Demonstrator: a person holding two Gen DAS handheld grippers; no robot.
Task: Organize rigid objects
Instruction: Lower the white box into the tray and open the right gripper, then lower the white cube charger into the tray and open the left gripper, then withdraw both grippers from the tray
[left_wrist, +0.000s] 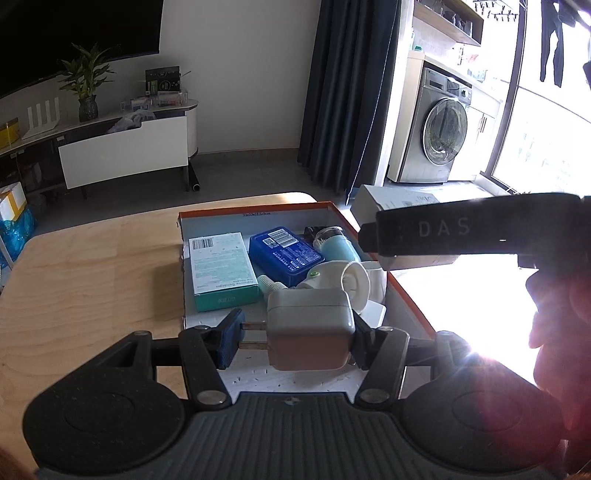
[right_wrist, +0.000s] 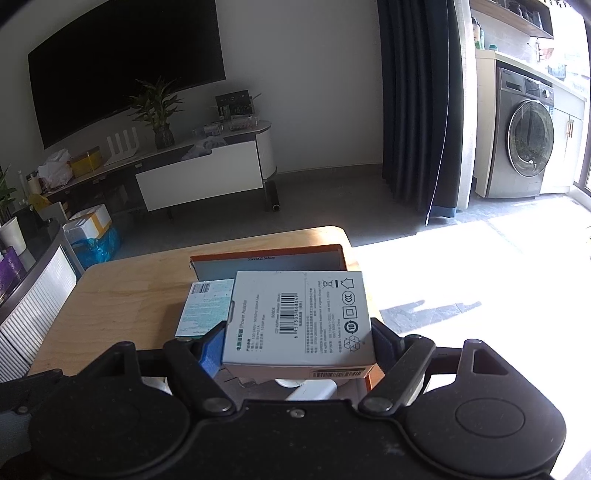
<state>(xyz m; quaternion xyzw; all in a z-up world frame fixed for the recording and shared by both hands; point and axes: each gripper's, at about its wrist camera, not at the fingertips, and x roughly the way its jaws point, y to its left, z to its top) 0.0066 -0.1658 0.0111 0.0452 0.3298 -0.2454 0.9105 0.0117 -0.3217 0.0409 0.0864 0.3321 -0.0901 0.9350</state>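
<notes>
Two grips on at once. My left gripper (left_wrist: 291, 341) is pinching the white charger (left_wrist: 310, 330) crosswise, its prongs poking left against the blue pad (left_wrist: 229, 341), the block hanging right between my fingertips above the near end of the orange-rimmed tray (left_wrist: 410, 302). My right gripper (right_wrist: 295, 343) is clamped on the flat white adapter box (right_wrist: 299, 321), label side up, held level over that tray's near right part and hiding most of what lies below. Just beyond the charger sits a white cup (left_wrist: 356, 282) on its side, a teal box (left_wrist: 221, 269) along the left wall, then a blue case (left_wrist: 282, 254) and a pale blue bottle (left_wrist: 338, 245) toward the far wall. The tray rests on the wooden table (left_wrist: 92, 280), toward its right edge.
</notes>
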